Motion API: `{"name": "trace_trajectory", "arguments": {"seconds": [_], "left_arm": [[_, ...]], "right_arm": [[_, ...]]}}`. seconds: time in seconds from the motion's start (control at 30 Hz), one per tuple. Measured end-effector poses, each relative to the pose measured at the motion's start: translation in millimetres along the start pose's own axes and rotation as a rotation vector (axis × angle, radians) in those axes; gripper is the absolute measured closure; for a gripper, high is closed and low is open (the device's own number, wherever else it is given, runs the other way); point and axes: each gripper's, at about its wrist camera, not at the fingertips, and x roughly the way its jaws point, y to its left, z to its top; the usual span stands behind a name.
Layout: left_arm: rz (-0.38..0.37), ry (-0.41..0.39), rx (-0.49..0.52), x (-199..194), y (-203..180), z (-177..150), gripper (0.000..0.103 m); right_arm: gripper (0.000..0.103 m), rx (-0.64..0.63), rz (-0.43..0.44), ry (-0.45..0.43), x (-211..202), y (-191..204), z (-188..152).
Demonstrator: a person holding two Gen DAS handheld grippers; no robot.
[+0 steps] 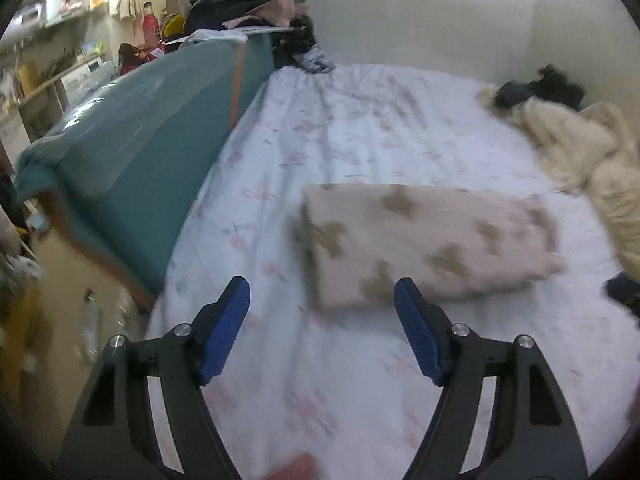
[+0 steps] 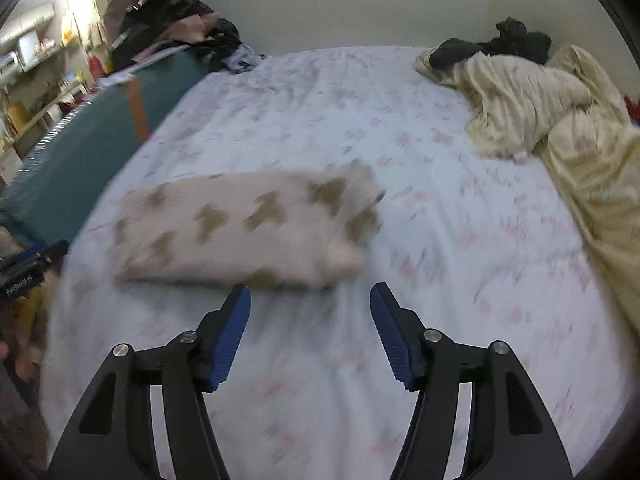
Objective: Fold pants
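The pants are pale pink with tan blotches and lie folded into a compact rectangle on the white floral bed sheet. They also show in the right wrist view. My left gripper is open and empty, held above the sheet just in front of the folded pants' near left corner. My right gripper is open and empty, just in front of the pants' near right edge. Both views are blurred by motion.
A cream blanket is bunched along the bed's right side with dark clothes at its far end. A teal headboard or cushion runs along the left edge, with a clothes pile behind it. Cluttered shelves stand at far left.
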Motion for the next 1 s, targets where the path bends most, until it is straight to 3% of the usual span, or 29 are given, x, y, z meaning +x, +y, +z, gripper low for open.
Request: {"name": "trace_trajectory", "arguments": {"seconds": [0.13, 0.23, 0.37, 0.5, 0.63, 0.87, 1.0], "left_arm": [[-0.019, -0.077, 0.006, -73, -13, -22, 0.03], [-0.118, -0.065, -0.047, -122, -16, -43, 0.021], [-0.183, -0.086, -0.067, -179, -17, -75, 0.02], [-0.18, -0.132, -0.029, -245, -16, -122, 0.017], [-0.137, -0.184, -0.012, -292, -7, -165, 0.0], [-0.079, -0.233, 0.04, -335, 0, -231, 0.0], [-0.098, -0.187, -0.011, -328, 2, -254, 0.0]], "right_arm": [[0.026, 0.078, 0.041, -0.043, -60, 13, -30], [0.018, 0.117, 0.055, -0.049, -100, 20, -55], [0.014, 0.029, 0.018, -0.114, -165, 45, -89], [0.0, -0.021, -0.009, -0.201, -230, 63, -132], [0.0, -0.063, -0.023, -0.2, -267, 75, -181], [0.0, -0.091, -0.036, -0.243, -297, 90, -261], [0.0, -0.077, -0.015, -0.265, -295, 92, -297]]}}
